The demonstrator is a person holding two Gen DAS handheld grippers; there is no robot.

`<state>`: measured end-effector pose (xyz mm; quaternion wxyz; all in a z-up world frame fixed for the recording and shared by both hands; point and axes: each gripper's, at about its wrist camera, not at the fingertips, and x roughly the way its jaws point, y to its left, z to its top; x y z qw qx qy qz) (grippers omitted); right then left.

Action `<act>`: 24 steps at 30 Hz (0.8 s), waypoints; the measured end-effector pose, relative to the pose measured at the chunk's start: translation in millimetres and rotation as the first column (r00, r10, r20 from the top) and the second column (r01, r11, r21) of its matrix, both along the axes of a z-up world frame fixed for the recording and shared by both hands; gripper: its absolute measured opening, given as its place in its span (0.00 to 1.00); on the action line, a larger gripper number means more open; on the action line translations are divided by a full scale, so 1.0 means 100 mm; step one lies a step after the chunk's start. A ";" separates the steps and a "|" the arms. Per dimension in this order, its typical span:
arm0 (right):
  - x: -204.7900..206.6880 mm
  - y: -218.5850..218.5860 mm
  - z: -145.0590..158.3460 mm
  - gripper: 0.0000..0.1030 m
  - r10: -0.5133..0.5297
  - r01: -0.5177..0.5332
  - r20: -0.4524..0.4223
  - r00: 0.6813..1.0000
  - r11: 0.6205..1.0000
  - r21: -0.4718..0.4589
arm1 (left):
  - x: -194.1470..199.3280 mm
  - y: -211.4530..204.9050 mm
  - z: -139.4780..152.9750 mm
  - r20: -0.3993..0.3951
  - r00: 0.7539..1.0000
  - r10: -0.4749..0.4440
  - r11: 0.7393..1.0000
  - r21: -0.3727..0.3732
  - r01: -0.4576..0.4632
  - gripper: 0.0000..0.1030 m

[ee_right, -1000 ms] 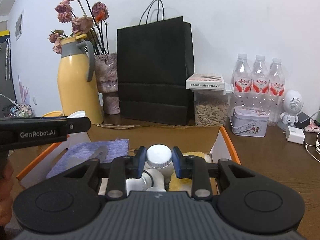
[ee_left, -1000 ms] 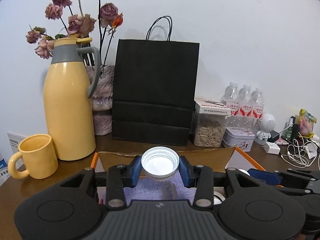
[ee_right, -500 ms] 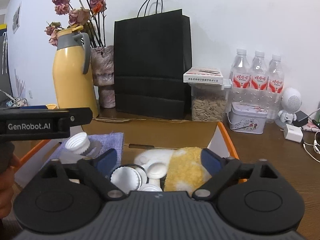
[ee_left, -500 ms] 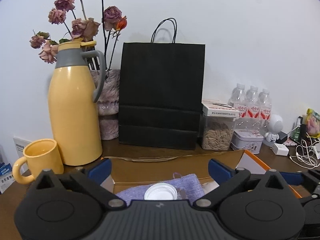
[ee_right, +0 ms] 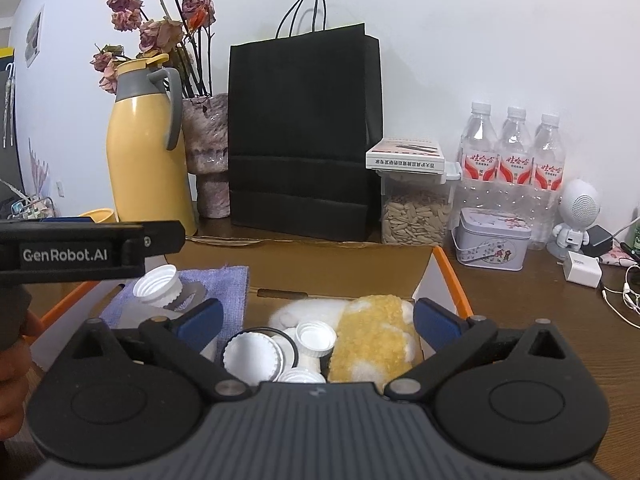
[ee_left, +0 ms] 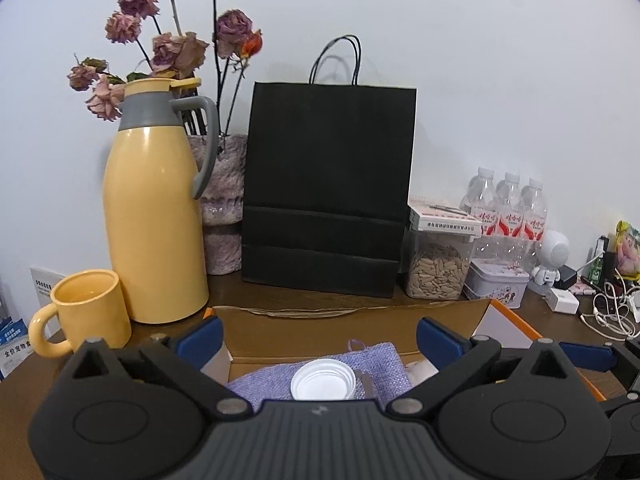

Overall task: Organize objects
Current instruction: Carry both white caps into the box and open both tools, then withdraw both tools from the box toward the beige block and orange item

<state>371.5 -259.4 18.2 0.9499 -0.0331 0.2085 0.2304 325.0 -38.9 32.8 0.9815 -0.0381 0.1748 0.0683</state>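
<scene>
An open cardboard box [ee_right: 444,276] with orange edges lies in front of both grippers. A white bottle cap [ee_left: 323,380] lies open side up on a purple cloth [ee_left: 380,360] in the box's left part; it also shows in the right wrist view [ee_right: 158,285]. My left gripper [ee_left: 320,336] is open and empty above it. My right gripper [ee_right: 316,318] is open and empty above several white caps [ee_right: 316,336] and a yellow and white plush piece [ee_right: 376,340] in the box's right part.
Behind the box stand a yellow thermos [ee_left: 154,216], a yellow mug [ee_left: 86,308], a vase of dried roses [ee_left: 222,204], a black paper bag [ee_left: 326,188], a seed jar [ee_left: 438,264], a tin [ee_left: 496,284], three water bottles [ee_left: 506,212], and cables [ee_left: 612,312] at the right.
Both grippers have opened. The left let its white cap go onto the purple cloth. The right let its cap go among the caps in the box. Both have drawn back a little.
</scene>
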 end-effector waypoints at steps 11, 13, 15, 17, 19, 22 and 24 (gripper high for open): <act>-0.38 -0.10 0.03 1.00 0.000 0.000 0.044 0.999 1.000 -0.017 | -0.43 -0.07 0.01 0.026 1.000 -0.001 1.000 0.009 0.001 1.00; -0.46 -0.12 0.03 1.00 -0.002 0.003 0.049 0.999 1.000 -0.022 | -0.53 -0.07 0.01 0.027 1.000 -0.003 1.000 0.005 0.003 1.00; -0.54 -0.15 0.02 1.00 -0.005 0.006 0.051 0.999 1.000 -0.025 | -0.62 -0.08 0.00 0.022 1.000 -0.005 1.000 0.006 0.005 1.00; -0.63 -0.19 0.01 1.00 -0.012 0.013 0.054 0.998 0.999 -0.031 | -0.71 -0.09 -0.03 0.009 1.000 -0.010 1.000 0.003 0.010 1.00; -0.71 -0.22 -0.01 1.00 -0.014 0.016 0.052 0.999 0.999 -0.035 | -0.79 -0.10 -0.06 -0.003 1.000 -0.016 1.000 -0.001 0.016 1.00; -0.81 -0.28 -0.05 1.00 -0.010 0.011 0.041 0.999 0.999 -0.035 | -0.91 -0.13 -0.11 -0.021 1.000 -0.018 1.000 0.005 0.018 1.00; -0.87 -0.32 -0.09 1.00 -0.009 0.010 0.032 0.999 0.999 -0.038 | -0.98 -0.13 -0.15 -0.035 0.999 -0.019 1.000 0.004 0.019 1.00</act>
